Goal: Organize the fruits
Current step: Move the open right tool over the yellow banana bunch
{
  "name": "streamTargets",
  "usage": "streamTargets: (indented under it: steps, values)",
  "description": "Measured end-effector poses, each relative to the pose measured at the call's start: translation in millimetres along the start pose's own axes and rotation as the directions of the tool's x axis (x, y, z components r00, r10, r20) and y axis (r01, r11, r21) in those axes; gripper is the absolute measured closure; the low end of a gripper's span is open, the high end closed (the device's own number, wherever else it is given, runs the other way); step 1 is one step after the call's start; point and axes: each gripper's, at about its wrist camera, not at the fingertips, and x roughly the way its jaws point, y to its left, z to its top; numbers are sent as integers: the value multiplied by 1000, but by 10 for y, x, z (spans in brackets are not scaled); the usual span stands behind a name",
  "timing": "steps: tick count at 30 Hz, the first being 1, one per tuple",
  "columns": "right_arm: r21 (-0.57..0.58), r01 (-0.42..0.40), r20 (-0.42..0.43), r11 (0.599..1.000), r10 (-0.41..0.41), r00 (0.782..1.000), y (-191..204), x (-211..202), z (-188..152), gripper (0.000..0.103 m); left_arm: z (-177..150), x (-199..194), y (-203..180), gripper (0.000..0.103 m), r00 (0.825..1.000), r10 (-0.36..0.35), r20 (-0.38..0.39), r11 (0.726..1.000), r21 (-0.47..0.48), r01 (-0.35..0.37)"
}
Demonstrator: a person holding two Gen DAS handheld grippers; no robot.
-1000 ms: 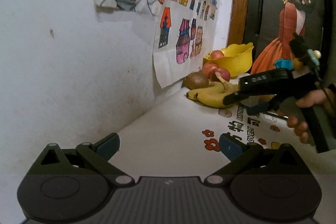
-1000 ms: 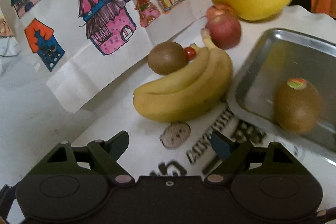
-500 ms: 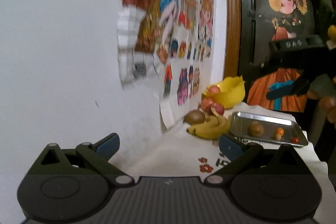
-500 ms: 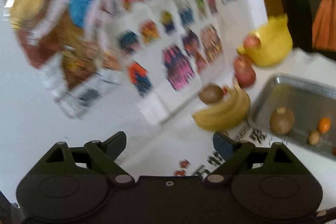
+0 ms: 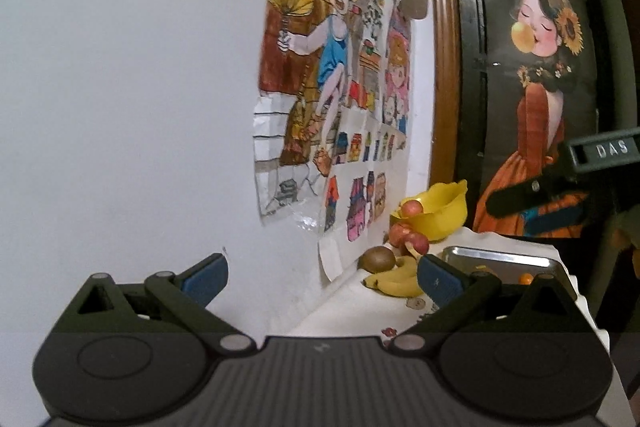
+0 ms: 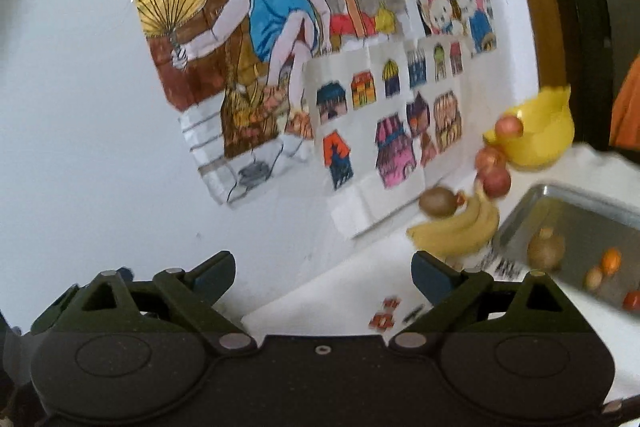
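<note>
Two grippers, both raised off the white tablecloth (image 6: 320,291) and facing the wall with the coloured drawings (image 6: 304,39). Landmark is the metal tray (image 6: 516,219). Largest fruit-holder, the yellow bowl (image 6: 540,131), sits beyond the tray near the wall corner, one apple (image 6: 509,126) at its rim. Banana bunch (image 6: 460,227) lies just beside the tray's wall-side edge, touching or almost touching, cannot tell. Two more apples (image 6: 494,179) sit between the bananas and the bowl, off the tray. One kiwi (image 6: 438,201) lies on the far side of the bananas from the tray, against the wall paper, with a small red fruit (image 6: 462,199) beside it. Inside the tray: a second kiwi (image 6: 546,251) near the banana-side end, then a small orange fruit (image 6: 611,261), a small pale one (image 6: 594,277) and a small red one (image 6: 631,300), all blurred. Left gripper (image 5: 322,277) has fingers spread wide, nothing between them. Right gripper (image 6: 322,269) likewise spread wide and empty; in the left view it hangs high above the tray at the right edge.
</note>
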Motion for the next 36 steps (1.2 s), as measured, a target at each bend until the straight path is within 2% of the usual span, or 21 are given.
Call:
streamTargets:
  steps: [5, 8, 11, 13, 17, 20, 23, 27, 31, 36]
  values:
    - [45, -2, -42, 999, 4, 999, -33, -132, -314, 8, -45, -64, -47, 0, 1000, -25, -1, 1000, 12, 25]
    - [30, 38, -40, 999, -37, 999, -19, -244, -272, 8, -34, -76, -55, 0, 999, -32, 10, 999, 11, 32]
    - [-17, 88, -6, 996, -88, 996, 39, -346, -28, 7, 26, -66, -47, 0, 999, -30, 27, 1000, 11, 30]
    - [-70, 108, 23, 992, -107, 994, 103, -379, 202, 3, 80, -51, -46, 0, 999, -20, 42, 1000, 16, 19]
    - [-120, 135, 35, 984, -132, 991, 136, -263, 669, 1, 206, 72, -6, 0, 998, 12, 60, 1000, 3, -13]
    - [-128, 141, 28, 982, -138, 990, 41, -38, 869, 1, 257, 289, 40, 0, 998, 40, 57, 999, -36, -38]
    - [-99, 148, -20, 984, -151, 988, -234, 320, 894, 1, 228, 575, 43, 0, 999, 44, 27, 997, -65, -43]
    - [-20, 185, -149, 983, -186, 971, -828, 942, 782, 2, 123, 948, -74, 0, 1000, 2, -25, 999, -42, -3]
    - [105, 228, -259, 968, -194, 946, -1380, 1494, 673, 10, -20, 1315, -204, 0, 998, -38, -57, 999, 15, 39]
    - [178, 260, -312, 949, -196, 930, -1748, 2019, 549, 20, -191, 1749, -268, 0, 988, -91, -121, 996, 8, 92]
